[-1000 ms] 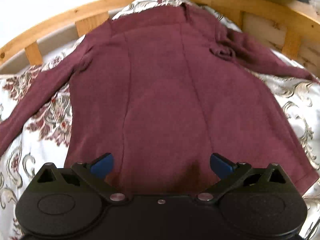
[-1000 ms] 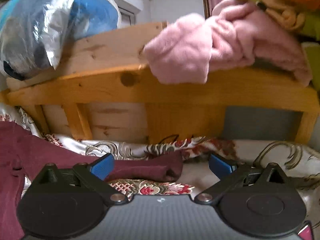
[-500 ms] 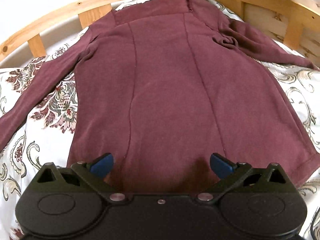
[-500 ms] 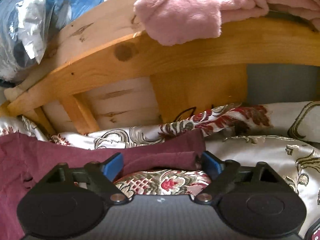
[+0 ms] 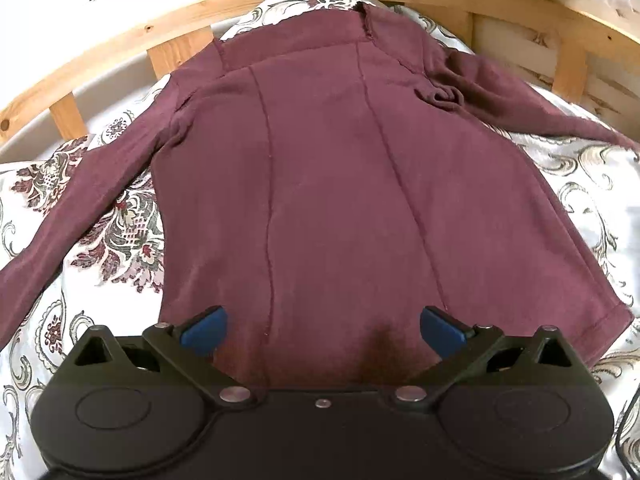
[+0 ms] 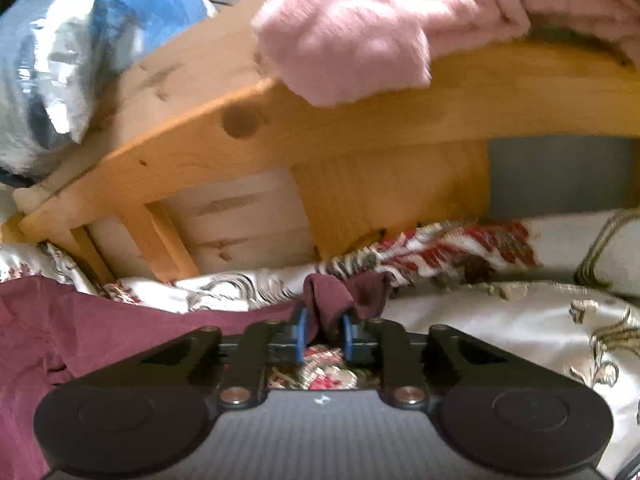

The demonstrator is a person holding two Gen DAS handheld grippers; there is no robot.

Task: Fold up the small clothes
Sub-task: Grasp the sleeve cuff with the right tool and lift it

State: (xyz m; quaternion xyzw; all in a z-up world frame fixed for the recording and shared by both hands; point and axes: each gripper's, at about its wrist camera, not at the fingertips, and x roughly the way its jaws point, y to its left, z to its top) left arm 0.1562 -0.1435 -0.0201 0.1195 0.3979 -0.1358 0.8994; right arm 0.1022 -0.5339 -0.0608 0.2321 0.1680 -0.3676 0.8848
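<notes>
A maroon long-sleeved top (image 5: 328,184) lies flat on the floral bedspread (image 5: 120,232), neckline at the far end and both sleeves spread out. My left gripper (image 5: 322,330) hovers over the hem's middle, open, nothing between its blue pads. In the right wrist view my right gripper (image 6: 323,334) has its jaws closing on the cuff of the top's right sleeve (image 6: 328,296). The cloth is bunched up between the pads, and the sleeve trails off to the left (image 6: 140,324).
A wooden bed frame (image 6: 360,128) rises just beyond the right gripper, with pink fleece clothing (image 6: 360,28) draped over its rail and a plastic-wrapped blue bundle (image 6: 80,40) at the left. The frame's rails (image 5: 120,44) curve around the far side of the top.
The right gripper's jaws have come together from wide open onto the sleeve cuff, bunching it. It also tilted and moved closer to the cuff. The left gripper stays open over the hem.
</notes>
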